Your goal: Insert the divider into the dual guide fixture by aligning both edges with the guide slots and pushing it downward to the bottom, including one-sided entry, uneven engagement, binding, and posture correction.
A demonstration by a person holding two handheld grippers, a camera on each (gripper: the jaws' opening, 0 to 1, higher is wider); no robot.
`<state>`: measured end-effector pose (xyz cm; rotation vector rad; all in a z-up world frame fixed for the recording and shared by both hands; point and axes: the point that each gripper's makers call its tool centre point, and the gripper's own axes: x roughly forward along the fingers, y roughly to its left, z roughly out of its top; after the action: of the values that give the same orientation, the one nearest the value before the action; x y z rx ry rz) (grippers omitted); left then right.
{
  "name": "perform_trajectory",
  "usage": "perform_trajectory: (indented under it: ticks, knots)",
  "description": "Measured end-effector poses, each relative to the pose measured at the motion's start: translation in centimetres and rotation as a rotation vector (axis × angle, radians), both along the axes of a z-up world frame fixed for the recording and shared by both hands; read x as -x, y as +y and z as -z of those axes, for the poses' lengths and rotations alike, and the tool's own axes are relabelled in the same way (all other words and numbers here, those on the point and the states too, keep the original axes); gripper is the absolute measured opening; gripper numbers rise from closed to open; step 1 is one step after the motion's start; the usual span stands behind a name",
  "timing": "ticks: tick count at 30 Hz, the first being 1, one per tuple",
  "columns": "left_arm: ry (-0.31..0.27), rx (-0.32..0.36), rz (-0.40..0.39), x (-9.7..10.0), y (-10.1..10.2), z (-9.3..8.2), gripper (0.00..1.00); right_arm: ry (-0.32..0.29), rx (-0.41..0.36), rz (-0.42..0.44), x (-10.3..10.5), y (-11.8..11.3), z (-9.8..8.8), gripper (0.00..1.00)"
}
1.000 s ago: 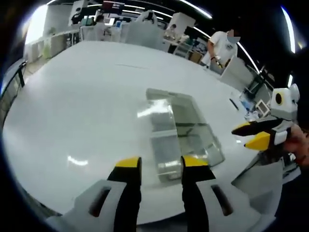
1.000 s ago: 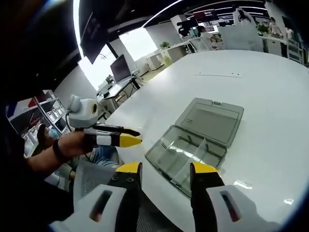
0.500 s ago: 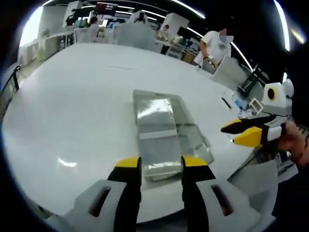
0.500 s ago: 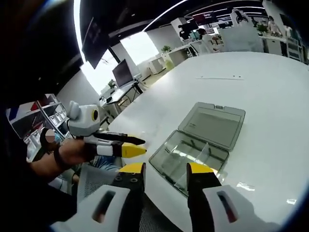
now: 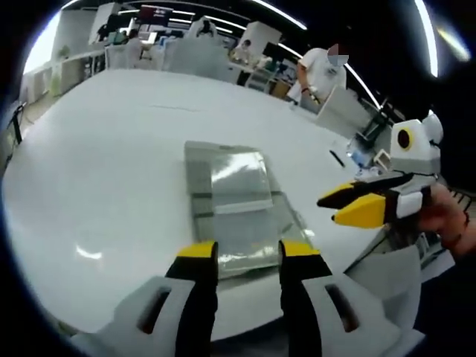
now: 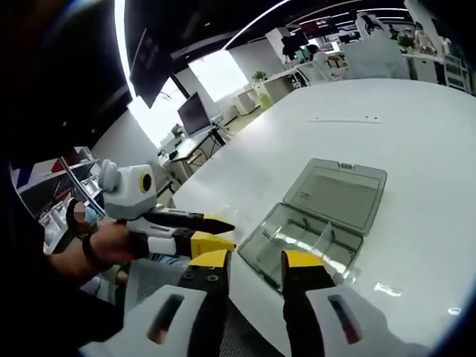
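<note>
A clear plastic compartment box [image 5: 234, 204] lies on the white table [image 5: 111, 163], lid folded open flat behind it. In the right gripper view its base [image 6: 301, 245] holds thin clear partitions [image 6: 321, 236], and the lid [image 6: 343, 195] lies beyond. My left gripper [image 5: 248, 253] is open just short of the box's near edge, with nothing between its yellow tips. My right gripper [image 6: 256, 260] is also open and empty near the box's front corner. The right gripper [image 5: 357, 206] enters the left gripper view from the right. The left gripper [image 6: 204, 232] enters the right gripper view from the left, held by a hand.
The table edge runs close under both grippers. A person [image 5: 320, 71] in white stands past the table's far side, with desks and monitors [image 6: 195, 115] around the room. Small items [image 5: 357, 158] lie near the table's right edge.
Both views have drifted closer to the box. My right gripper's jaws have narrowed a little. The two grippers have come closer together.
</note>
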<state>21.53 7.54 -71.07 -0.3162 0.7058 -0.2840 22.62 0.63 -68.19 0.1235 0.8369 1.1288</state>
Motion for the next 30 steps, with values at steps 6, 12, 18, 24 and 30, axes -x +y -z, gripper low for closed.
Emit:
perform_trajectory:
  ticks: [6, 12, 18, 24, 30]
  knots:
    - [-0.025, 0.007, 0.026, 0.0, -0.8, -0.3, 0.30, 0.018, -0.047, 0.023, -0.3, 0.5, -0.5, 0.21]
    - [-0.042, 0.017, 0.046, 0.1, -1.8, -0.6, 0.30, 0.041, -0.064, 0.033, -0.2, 1.0, -0.3, 0.21]
    - [-0.065, 0.032, 0.076, 0.1, -3.3, -1.1, 0.30, 0.070, -0.073, 0.038, 0.1, 1.2, -0.1, 0.19]
    - [-0.072, 0.054, 0.098, 0.0, -4.2, -1.2, 0.30, 0.073, -0.086, 0.068, -0.5, 0.9, -0.4, 0.16]
    - [-0.079, 0.065, 0.109, 0.0, -5.0, -1.5, 0.30, 0.080, -0.101, 0.090, -0.8, 0.6, -0.4, 0.11]
